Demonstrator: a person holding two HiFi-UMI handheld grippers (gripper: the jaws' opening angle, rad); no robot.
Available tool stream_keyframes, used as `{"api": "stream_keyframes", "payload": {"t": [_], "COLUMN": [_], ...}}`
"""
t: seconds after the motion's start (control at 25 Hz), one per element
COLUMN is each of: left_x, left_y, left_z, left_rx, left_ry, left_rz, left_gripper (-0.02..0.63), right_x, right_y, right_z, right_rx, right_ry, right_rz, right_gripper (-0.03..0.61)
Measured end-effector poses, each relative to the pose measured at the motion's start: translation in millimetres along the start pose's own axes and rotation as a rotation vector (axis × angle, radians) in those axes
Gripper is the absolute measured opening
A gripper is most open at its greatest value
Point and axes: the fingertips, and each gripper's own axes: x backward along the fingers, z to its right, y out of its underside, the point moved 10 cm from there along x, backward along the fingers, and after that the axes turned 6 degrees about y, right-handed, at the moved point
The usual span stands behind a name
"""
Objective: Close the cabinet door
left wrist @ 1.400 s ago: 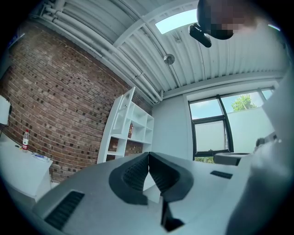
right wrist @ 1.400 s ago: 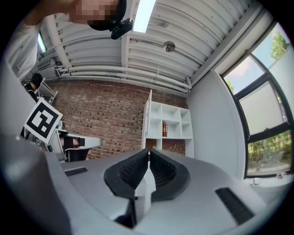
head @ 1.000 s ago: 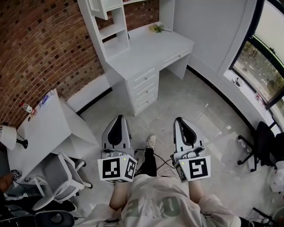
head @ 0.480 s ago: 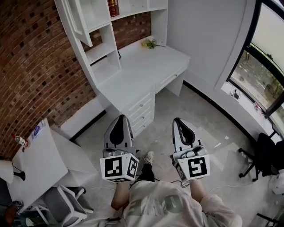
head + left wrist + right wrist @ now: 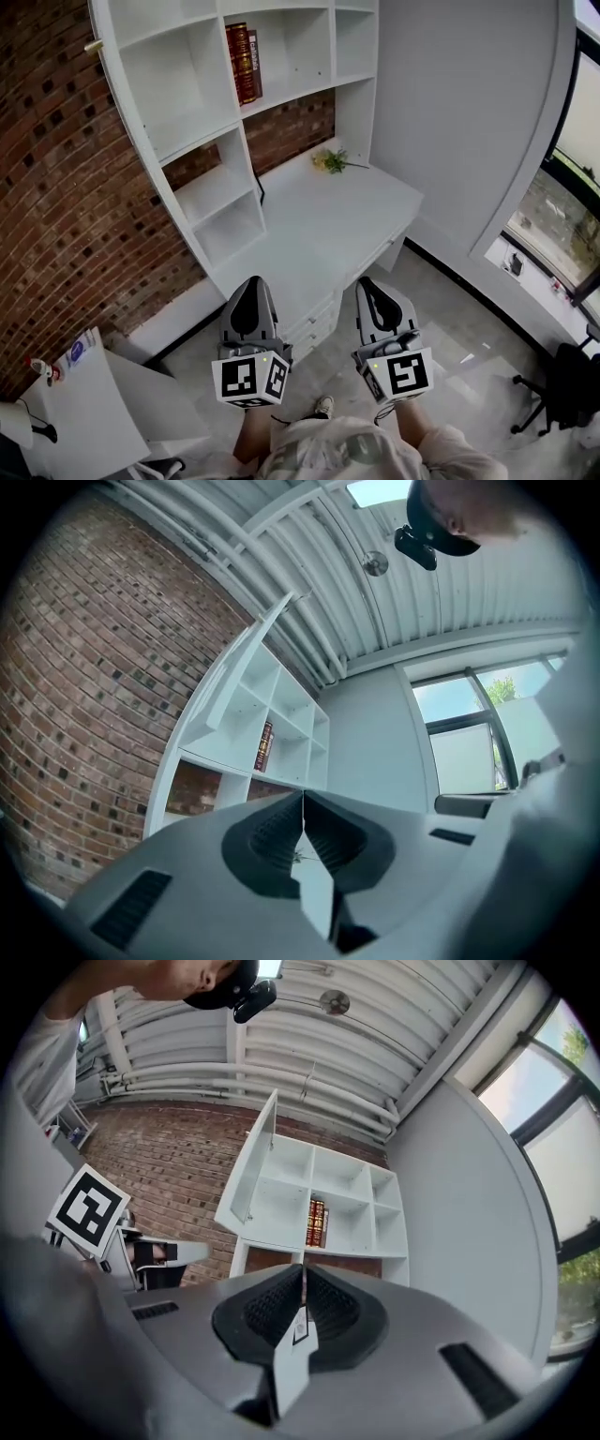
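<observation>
A white shelf cabinet (image 5: 281, 56) stands over a desk against the brick wall. Its door (image 5: 255, 1159) at the upper left stands swung open, also seen in the left gripper view as the door (image 5: 242, 663). In the head view only the door's edge with a brass knob (image 5: 93, 45) shows. My left gripper (image 5: 250, 286) and right gripper (image 5: 373, 286) are side by side before the desk, well short of the cabinet. Both point slightly upward. Left gripper (image 5: 303, 801) and right gripper (image 5: 304, 1277) have their jaws together with nothing between them.
Red books (image 5: 244, 61) stand in an upper shelf. A white desk (image 5: 356, 211) with a small plant (image 5: 330, 161) and drawers (image 5: 314, 323) is below the grippers. A low white table (image 5: 80, 412) is at the left, windows (image 5: 562, 216) at the right.
Both grippers have moved forward toward the desk, now reaching over its front edge. The shelf cabinet has come much nearer and fills the top of the head view.
</observation>
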Motion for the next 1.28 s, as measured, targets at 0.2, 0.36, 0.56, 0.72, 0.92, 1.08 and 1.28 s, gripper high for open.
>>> {"api": "stream_keyframes", "payload": {"t": [0.2,0.36,0.56,0.72,0.92,1.08,1.28], "left_x": [-47.9,-69.7,-96.2,-101.2,-92.8,-78.3,-66.5], "left_y": [14.6,29.0,29.0,29.6,20.9,-2.4,-41.1], "left_z": [-13.8,-6.9,4.6,16.2,18.4,8.2,-6.1], "left_rx": [0.01,0.013,-0.006,-0.031,-0.054,-0.141,-0.232], "left_ry": [-0.024,-0.052,-0.142,-0.211,-0.322,-0.437,-0.477], "left_rz": [-0.026,-0.072,-0.032,-0.026,0.013,0.06,0.113], "left_gripper": [0.014,0.014,0.014,0.015,0.015,0.034,0.19], "right_x": [-49.5,-74.5,-114.3,-135.9,-155.1,-165.9,-177.1], "right_y": [12.6,31.1,36.9,39.7,45.3,43.8,36.0], "right_z": [12.9,32.1,63.8,72.1,62.5,50.5,22.9], "right_rx": [0.005,-0.03,-0.037,-0.047,-0.069,-0.125,-0.163], "right_ry": [-0.004,-0.052,-0.149,-0.27,-0.401,-0.512,-0.63], "right_rz": [-0.043,-0.083,-0.034,-0.039,-0.013,0.013,0.057], "right_gripper": [0.025,0.025,0.023,0.021,0.021,0.021,0.021]}}
